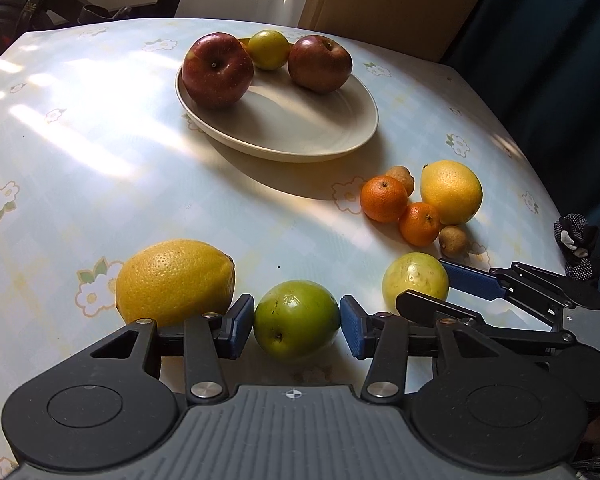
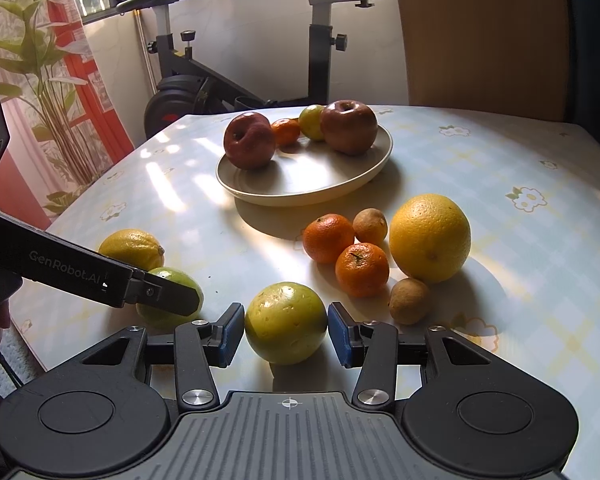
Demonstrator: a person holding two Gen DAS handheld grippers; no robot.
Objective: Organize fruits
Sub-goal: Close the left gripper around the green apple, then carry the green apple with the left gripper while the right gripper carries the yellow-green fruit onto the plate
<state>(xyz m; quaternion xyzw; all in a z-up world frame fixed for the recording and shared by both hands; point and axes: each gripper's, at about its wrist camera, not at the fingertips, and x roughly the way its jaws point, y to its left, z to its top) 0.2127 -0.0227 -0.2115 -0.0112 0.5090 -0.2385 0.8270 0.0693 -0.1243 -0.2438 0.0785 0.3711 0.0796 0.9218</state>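
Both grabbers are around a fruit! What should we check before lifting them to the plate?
1. Green fruit sits between the left hand-held gripper pads: ok.
2. Yellow-green fruit sits between the right hand-held gripper pads: ok.
3. Pads squeezing firmly: cannot tell.
4. Plate has bare room in front of the apples: ok.
5. Big lemon crowds the left side: not ok.

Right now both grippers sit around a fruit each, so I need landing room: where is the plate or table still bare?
The plate is bare across its near half, in front of the two red apples. The table is open left of the plate, beyond the big lemon. It is crowded around the tangerines and the large yellow citrus.
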